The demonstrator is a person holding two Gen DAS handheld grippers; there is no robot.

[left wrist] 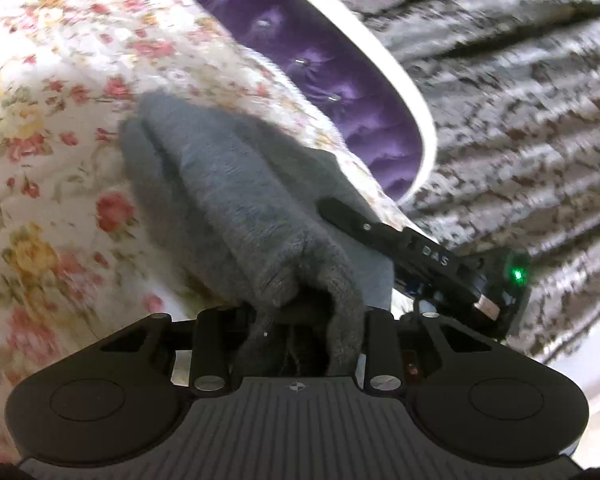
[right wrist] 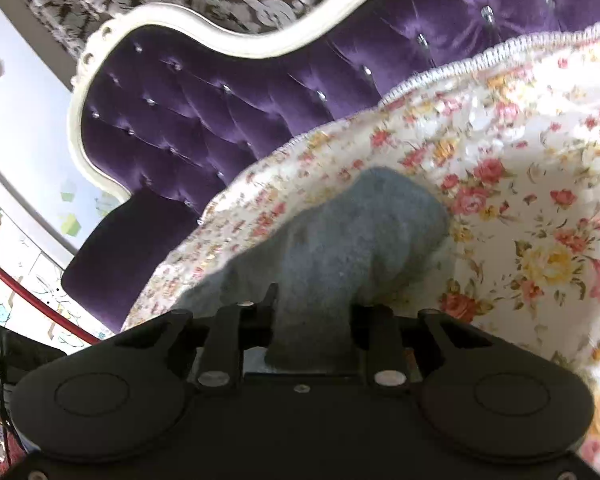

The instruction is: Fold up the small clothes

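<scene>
A small grey knitted garment (left wrist: pixel 236 196) hangs bunched above the floral bedspread (left wrist: pixel 48 128). My left gripper (left wrist: pixel 300 320) is shut on one end of it, and the cloth hides the fingertips. In the right wrist view the same grey garment (right wrist: pixel 352 232) runs forward from my right gripper (right wrist: pixel 312 320), which is shut on its other end. The right gripper's body with a green light (left wrist: pixel 420 256) shows in the left wrist view, just right of the cloth.
A purple tufted headboard (right wrist: pixel 228 100) with a white carved frame (right wrist: pixel 260 48) stands behind the bedspread (right wrist: pixel 532 208). Patterned grey wallpaper (left wrist: pixel 520 100) lies beyond. A red-handled object (right wrist: pixel 40 304) and clutter sit at the lower left of the right wrist view.
</scene>
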